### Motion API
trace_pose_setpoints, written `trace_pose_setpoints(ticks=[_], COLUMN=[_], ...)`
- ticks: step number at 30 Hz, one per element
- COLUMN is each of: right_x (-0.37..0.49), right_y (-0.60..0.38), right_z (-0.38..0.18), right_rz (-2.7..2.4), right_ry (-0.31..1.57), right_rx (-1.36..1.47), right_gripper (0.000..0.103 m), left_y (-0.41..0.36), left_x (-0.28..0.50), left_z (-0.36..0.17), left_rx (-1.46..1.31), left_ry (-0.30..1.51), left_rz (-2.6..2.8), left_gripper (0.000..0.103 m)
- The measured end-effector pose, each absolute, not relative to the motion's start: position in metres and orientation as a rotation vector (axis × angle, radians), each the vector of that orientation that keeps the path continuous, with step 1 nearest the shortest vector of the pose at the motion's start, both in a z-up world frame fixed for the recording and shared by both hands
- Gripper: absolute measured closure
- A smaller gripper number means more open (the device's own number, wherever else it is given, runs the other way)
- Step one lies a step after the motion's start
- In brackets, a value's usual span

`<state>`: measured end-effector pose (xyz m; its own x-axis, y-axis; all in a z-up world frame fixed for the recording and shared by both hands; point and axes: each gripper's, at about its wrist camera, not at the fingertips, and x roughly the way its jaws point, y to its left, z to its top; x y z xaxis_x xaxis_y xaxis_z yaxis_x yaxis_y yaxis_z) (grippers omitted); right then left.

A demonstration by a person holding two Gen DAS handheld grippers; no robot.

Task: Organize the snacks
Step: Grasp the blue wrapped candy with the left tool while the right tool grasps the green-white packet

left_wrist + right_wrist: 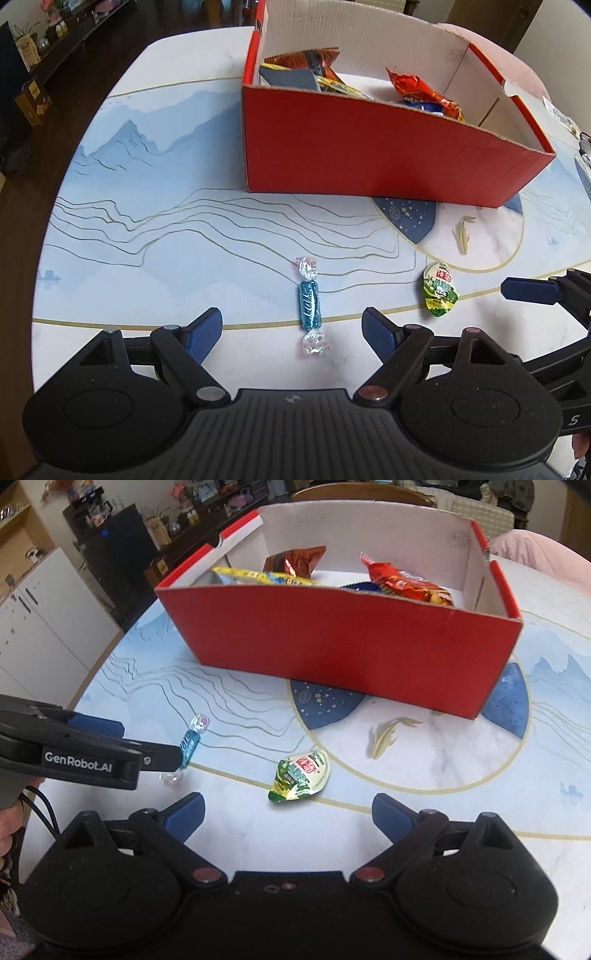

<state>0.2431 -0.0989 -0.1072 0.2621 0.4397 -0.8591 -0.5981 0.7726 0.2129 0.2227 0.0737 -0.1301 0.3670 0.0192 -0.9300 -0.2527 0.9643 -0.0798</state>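
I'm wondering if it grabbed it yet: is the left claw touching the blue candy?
Apart. In the left wrist view the blue candy lies between the open fingers of the left gripper, with bare table on both sides.

A home dining room, judging by the rounded surface printed with pale blue mountains (155,229), the long dark sideboard crowded with flowers and trinkets (207,513), the white cupboard doors (40,627), the wooden chair back (354,493) and the dark wood floor (55,107)
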Motion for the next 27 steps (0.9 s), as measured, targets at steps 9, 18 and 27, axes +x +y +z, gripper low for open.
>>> trace_pose_setpoints(ticks=[9,18,27], right_x=[0.251,0.254,0.252], right_y=[-0.083,-0.072,-0.067], right_z=[-0.116,-0.122,-0.126], right_rz=[0.742,0.755,0.751], right_ry=[1.099,1.089,1.076], right_rx=[-0.242,-0.294,-0.333], right_gripper=[0.015,0.026,0.047], left_y=[0.075,0.073,0.071], left_x=[0.230,0.233,0.235], left_z=[-0.141,-0.148,-0.149], left_rx=[-0.222,-0.208,-0.216], left_ry=[1.187,1.200,1.201], left_rz=[0.187,0.165,0.136], left_gripper=[0.021,0.039,0.063])
